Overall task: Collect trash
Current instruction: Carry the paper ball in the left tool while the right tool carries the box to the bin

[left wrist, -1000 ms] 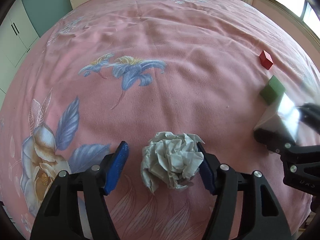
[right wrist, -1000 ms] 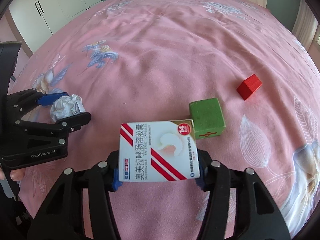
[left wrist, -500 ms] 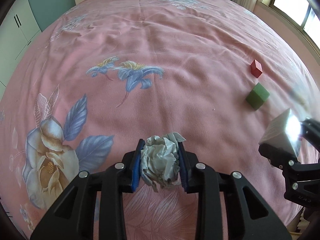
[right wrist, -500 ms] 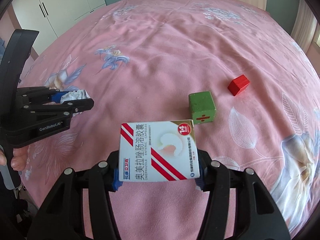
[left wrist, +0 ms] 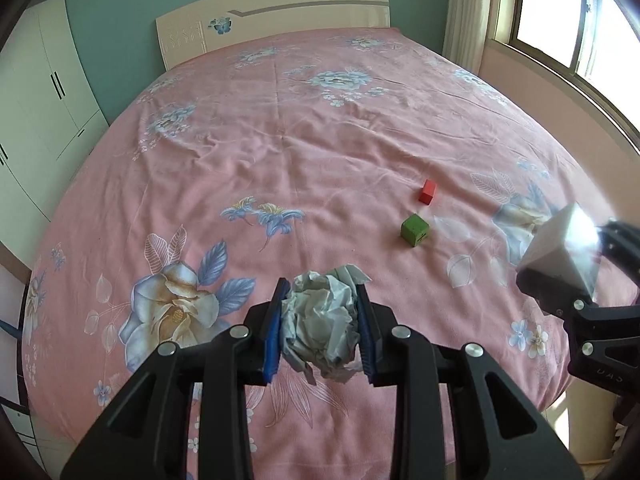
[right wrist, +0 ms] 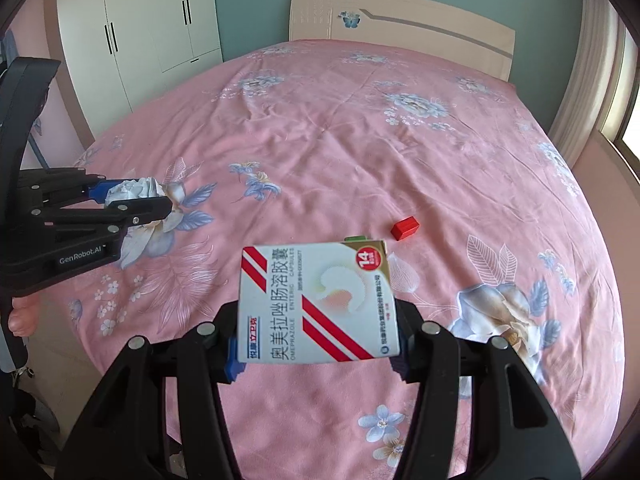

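Risk: crumpled paper ball [left wrist: 320, 320] is soft and could squeeze out of the left tongs [left wrist: 320, 330] in transit; the medicine box [right wrist: 316, 304], pinched only at its lower edges by the right tongs [right wrist: 316, 354], could pivot free. Both pinch their loads above the bed [left wrist: 320, 140]. No bin visible.

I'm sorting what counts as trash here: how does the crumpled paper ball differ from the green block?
The paper ball is whitish, crumpled and irregular; the green block is a smooth-faced cube. The paper ball is clamped in the left hand-held gripper, off the bedspread; the green block lies loose on it, beside a red block. Both are small.
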Motion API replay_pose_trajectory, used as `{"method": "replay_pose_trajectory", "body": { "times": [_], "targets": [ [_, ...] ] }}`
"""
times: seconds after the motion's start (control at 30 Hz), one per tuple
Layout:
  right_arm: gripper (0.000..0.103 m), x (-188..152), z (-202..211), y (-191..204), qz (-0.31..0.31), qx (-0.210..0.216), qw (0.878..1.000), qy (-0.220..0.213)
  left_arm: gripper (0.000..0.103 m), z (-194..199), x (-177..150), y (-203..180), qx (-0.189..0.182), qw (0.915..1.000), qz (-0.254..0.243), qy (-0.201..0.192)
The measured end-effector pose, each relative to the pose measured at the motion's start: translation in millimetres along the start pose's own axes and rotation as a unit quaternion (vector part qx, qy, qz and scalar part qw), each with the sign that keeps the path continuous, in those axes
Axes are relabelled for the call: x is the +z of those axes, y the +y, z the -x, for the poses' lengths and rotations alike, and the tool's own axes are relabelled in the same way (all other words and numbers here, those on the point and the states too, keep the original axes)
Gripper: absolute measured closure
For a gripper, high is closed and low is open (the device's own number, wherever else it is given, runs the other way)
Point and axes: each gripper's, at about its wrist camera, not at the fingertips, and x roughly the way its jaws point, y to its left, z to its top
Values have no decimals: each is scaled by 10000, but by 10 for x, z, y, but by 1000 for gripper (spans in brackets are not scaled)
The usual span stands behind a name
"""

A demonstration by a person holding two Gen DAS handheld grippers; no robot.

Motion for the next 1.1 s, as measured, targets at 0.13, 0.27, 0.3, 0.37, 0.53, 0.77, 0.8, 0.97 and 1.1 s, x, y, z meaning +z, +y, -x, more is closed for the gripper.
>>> {"method": "replay_pose_trajectory", "body": {
  "times": [0.13,0.27,0.3,0.37,0.53,0.77,0.8,0.97,1.1],
  "targets": [
    [48,20,530,84,107,-105,9994,-302,69,557,-8,-90,70,9993,-89,-365],
    [48,25,1024,168,194,-190,9979,-581,69,1063,-41,-196,101,9973,-149,-710],
    [48,26,1145,187,206,-206,9974,-653,69,1181,-61,-219,104,9967,-163,-785],
    [48,17,1369,226,247,-232,9964,-780,69,1397,-88,-274,125,9953,-215,-932],
    [48,-54,1894,348,411,-330,9931,-1051,69,1849,-203,-409,206,9917,-344,-1223],
    [48,-196,2545,527,581,-433,9881,-1356,69,2350,-379,-570,301,9866,-488,-1526],
    [48,-220,2625,553,608,-454,9873,-1399,69,2406,-395,-581,307,9860,-495,-1565],
    [48,-355,2988,670,722,-533,9833,-1582,69,2702,-539,-635,291,9826,-553,-1751],
    [48,-473,3174,753,806,-573,9814,-1643,69,2880,-680,-703,282,9803,-624,-1851]
  ]
}}
